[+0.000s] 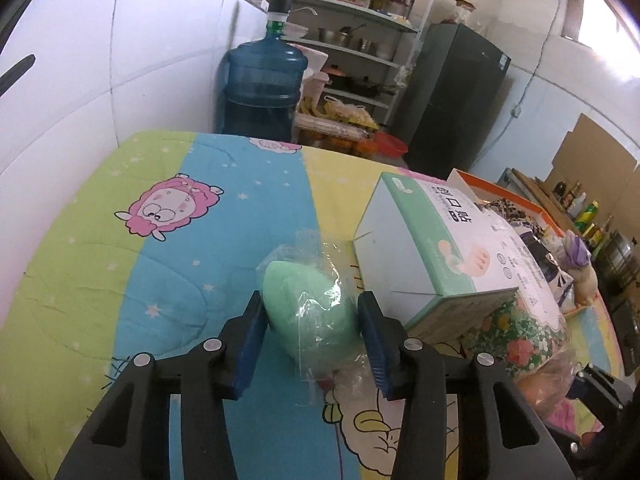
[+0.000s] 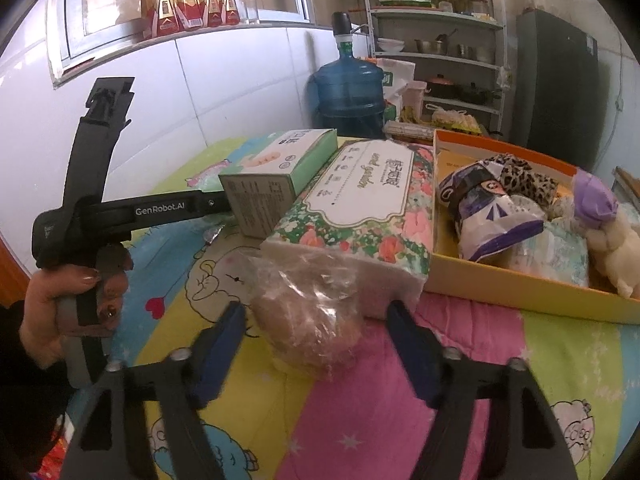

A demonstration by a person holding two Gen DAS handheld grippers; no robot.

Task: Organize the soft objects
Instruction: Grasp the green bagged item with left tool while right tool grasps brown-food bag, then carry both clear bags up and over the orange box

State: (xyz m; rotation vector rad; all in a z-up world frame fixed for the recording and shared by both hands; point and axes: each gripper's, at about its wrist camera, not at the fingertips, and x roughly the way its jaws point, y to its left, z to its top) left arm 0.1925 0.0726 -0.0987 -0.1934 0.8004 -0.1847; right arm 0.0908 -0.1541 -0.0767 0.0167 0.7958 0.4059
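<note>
A pale green sponge in clear plastic wrap lies on the cartoon quilt. My left gripper is shut on it, one blue pad against each side. A tan sponge in crinkled plastic lies on the quilt in the right wrist view, against the front of a floral tissue pack. My right gripper straddles it, open, and a gap shows on the right side. An orange-walled box to the right holds a leopard-print cloth, a purple and white pack and a cream plush toy.
A white and green carton leans on the floral pack just right of the green sponge. A hand grips the left tool at the left edge. Behind the quilt stand a blue water jug, shelves and a dark fridge.
</note>
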